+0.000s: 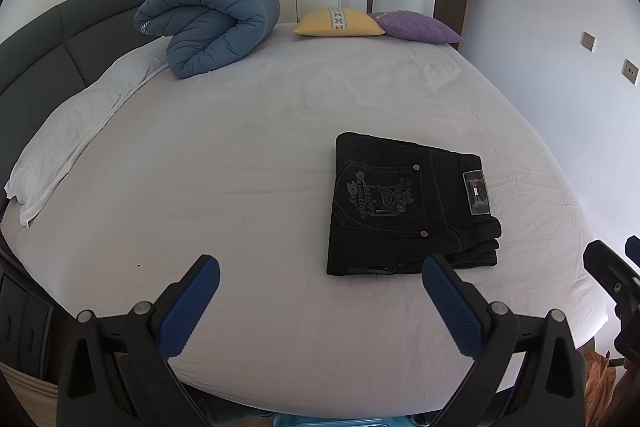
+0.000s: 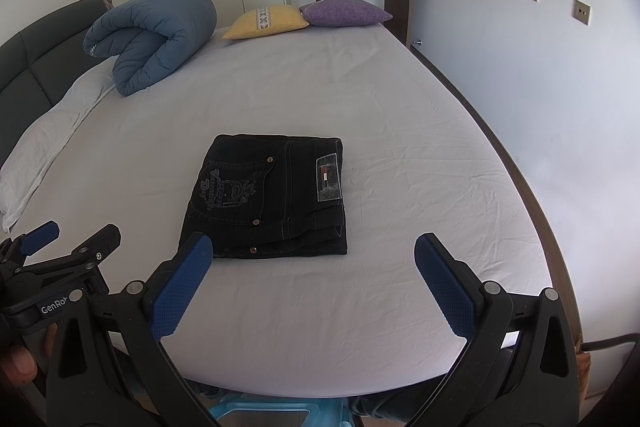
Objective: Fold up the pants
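A pair of black jeans (image 1: 408,207) lies folded into a compact rectangle on the white bed sheet (image 1: 240,167), back pocket embroidery and waist label facing up. In the right wrist view the same jeans (image 2: 268,195) sit just beyond the fingers. My left gripper (image 1: 320,271) hovers open over the sheet, left of the jeans, nothing between its blue pads. My right gripper (image 2: 312,251) is open too, held back from the jeans' near edge, empty. Each gripper shows at the edge of the other's view: the right gripper (image 1: 616,275) and the left gripper (image 2: 60,243).
A rolled blue duvet (image 1: 212,23) lies at the head of the bed beside a white pillow (image 1: 68,139). A yellow cushion (image 1: 338,22) and a purple cushion (image 1: 416,27) sit at the far edge. A grey headboard (image 1: 36,55) stands left; a wall (image 2: 540,87) runs right.
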The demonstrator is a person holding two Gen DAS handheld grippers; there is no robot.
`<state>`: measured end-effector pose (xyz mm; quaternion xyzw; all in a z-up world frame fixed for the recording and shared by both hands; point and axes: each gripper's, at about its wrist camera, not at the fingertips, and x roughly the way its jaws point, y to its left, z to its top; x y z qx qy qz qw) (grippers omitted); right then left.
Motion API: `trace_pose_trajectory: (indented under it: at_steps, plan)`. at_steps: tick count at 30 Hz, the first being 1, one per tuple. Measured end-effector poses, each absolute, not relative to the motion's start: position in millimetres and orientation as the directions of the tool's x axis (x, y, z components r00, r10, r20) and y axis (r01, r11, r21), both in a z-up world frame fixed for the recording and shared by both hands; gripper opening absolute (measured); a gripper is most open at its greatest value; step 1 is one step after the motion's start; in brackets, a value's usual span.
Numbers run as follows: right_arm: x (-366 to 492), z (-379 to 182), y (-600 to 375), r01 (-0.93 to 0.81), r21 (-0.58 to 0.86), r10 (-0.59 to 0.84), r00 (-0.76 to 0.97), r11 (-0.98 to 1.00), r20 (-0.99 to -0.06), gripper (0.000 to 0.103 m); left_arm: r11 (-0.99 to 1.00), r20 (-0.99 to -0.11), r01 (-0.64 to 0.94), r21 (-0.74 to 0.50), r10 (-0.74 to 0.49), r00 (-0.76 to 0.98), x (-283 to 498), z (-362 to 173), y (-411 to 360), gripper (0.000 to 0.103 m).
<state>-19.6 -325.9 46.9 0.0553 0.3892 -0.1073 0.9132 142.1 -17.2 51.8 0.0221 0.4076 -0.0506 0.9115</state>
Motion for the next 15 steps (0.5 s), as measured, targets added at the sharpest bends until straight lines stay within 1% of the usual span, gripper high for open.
trace_pose_trajectory:
  at_steps: [15]
  plan:
    - [-13.7,36.5,-324.1,0.230,0.003,-0.152,0.651,0.973,-0.743,0.103,0.993,-0.744,0.117,0.000,-0.078,0.663,142.9,51.4,-15.2,0.103]
